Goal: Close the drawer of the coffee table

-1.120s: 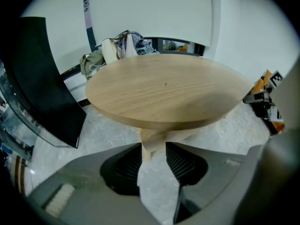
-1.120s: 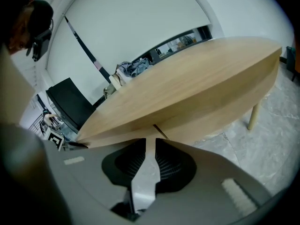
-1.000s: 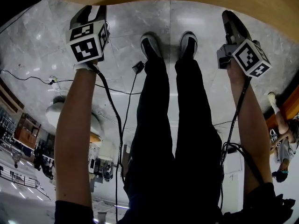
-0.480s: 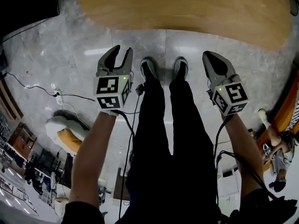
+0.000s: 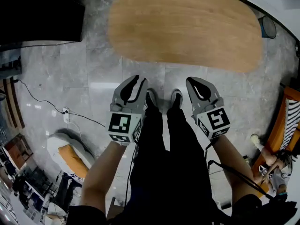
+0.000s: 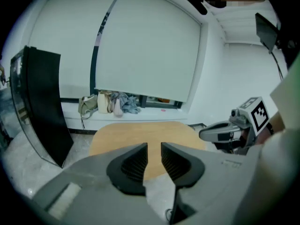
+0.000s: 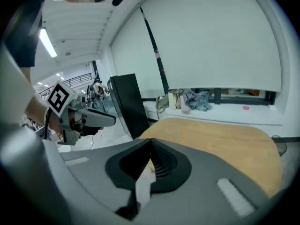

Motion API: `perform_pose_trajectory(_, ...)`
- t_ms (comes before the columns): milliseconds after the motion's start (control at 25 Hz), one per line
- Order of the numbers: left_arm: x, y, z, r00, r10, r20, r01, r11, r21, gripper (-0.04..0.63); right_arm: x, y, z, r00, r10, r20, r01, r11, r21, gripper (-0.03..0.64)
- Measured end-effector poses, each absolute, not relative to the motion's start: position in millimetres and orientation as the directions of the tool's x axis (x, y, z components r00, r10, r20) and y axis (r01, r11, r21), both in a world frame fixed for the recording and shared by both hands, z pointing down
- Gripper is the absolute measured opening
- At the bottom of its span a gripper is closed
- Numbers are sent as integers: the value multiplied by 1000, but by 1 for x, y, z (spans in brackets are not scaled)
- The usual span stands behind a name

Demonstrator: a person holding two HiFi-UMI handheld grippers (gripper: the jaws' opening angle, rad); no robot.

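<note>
The coffee table [image 5: 187, 27] has an oval light-wood top and stands on the grey floor beyond my feet; no drawer shows in any view. My left gripper [image 5: 137, 80] hangs in the air short of the table's near edge. Its jaws are closing, with a narrow gap left and nothing between them [image 6: 154, 146]. My right gripper [image 5: 192, 82] is held beside it at the same height, shut and empty [image 7: 151, 142]. Both gripper views look over the table top [image 6: 140, 135] [image 7: 225, 139] toward a window.
A black cabinet [image 5: 37, 13] stands left of the table. A cable [image 5: 47, 102] runs over the floor at the left, near an orange and white object [image 5: 70, 156]. An orange bench [image 5: 288, 116] and a person [image 5: 269, 165] are at the right. Bags [image 6: 110, 102] lie on the window ledge.
Both grippers have risen and drawn in toward my legs. The whole table top has come into the head view. The left jaws have narrowed and the right jaws have shut.
</note>
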State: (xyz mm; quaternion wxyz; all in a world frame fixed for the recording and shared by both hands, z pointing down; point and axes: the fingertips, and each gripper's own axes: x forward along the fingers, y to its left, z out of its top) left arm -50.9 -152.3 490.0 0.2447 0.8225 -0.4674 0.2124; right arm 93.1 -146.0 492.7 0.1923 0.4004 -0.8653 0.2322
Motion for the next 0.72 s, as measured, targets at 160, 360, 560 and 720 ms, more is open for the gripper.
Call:
perform_pose_trajectory(160,-55,-146,404,448,-753,483,-893,-409,190,58,88,-156,409,-610,-666,429,-787,575,-224,2)
perform_pose_trajectory(360,-66,-143,310,428,-834,348,-903,-374,213,24,83,-160,319,-615,-713,337,-787,577,-217,2)
perform_pose_trajectory(560,-73,-139,235,430,-869,244,-898,-384,214,5,77,-157,252,-617,-740,269,-786,595,-167,2)
perform_pose_trajectory(720,-85,-133,185,438,-882,173,-894,-408,184,3,71,-154,206,-610,-759,227,-791,599,-123,2)
